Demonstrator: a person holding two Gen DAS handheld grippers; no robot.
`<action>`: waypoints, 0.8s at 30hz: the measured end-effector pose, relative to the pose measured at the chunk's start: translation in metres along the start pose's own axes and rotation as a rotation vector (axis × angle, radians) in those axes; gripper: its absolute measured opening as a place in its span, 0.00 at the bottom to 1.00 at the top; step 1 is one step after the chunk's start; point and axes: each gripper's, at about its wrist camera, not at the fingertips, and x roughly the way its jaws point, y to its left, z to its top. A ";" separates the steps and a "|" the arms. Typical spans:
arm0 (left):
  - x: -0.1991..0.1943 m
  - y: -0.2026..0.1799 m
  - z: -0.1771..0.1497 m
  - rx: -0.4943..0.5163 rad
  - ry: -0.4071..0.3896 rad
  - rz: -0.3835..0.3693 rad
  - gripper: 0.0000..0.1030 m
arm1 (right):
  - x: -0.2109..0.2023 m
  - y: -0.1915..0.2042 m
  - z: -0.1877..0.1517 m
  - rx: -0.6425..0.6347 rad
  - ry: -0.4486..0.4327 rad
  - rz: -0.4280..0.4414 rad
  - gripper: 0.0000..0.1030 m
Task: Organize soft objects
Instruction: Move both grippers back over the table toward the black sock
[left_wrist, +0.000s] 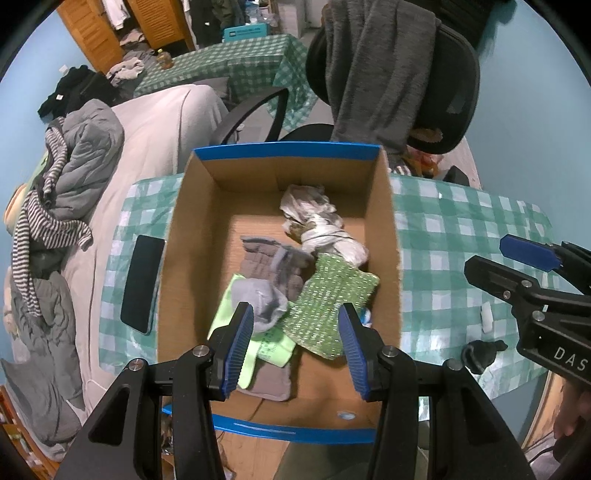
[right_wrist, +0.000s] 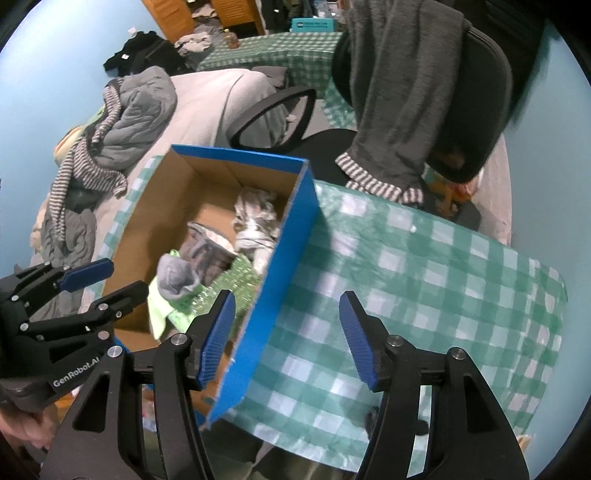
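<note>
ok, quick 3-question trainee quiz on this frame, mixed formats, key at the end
1. True or false: the left tool is clamped on the green sponge cloth.
2. Multiple choice: where does the dark phone lie? A) inside the cardboard box B) on the checked tablecloth, beside the box's outer wall C) on the chair
3. Short answer: which small dark soft item lies on the tablecloth, outside the box?

Key:
1. False; its jaws stand apart over the box, holding nothing.
2. B
3. The black sock, near the right tool.
</note>
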 end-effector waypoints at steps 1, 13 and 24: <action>0.000 -0.003 0.000 0.005 0.001 -0.001 0.47 | -0.001 -0.003 -0.003 0.005 0.001 -0.004 0.58; -0.001 -0.044 0.001 0.072 0.007 -0.017 0.47 | -0.014 -0.050 -0.030 0.081 0.008 -0.055 0.61; 0.002 -0.083 -0.002 0.133 0.022 -0.037 0.50 | -0.027 -0.088 -0.052 0.135 0.006 -0.082 0.62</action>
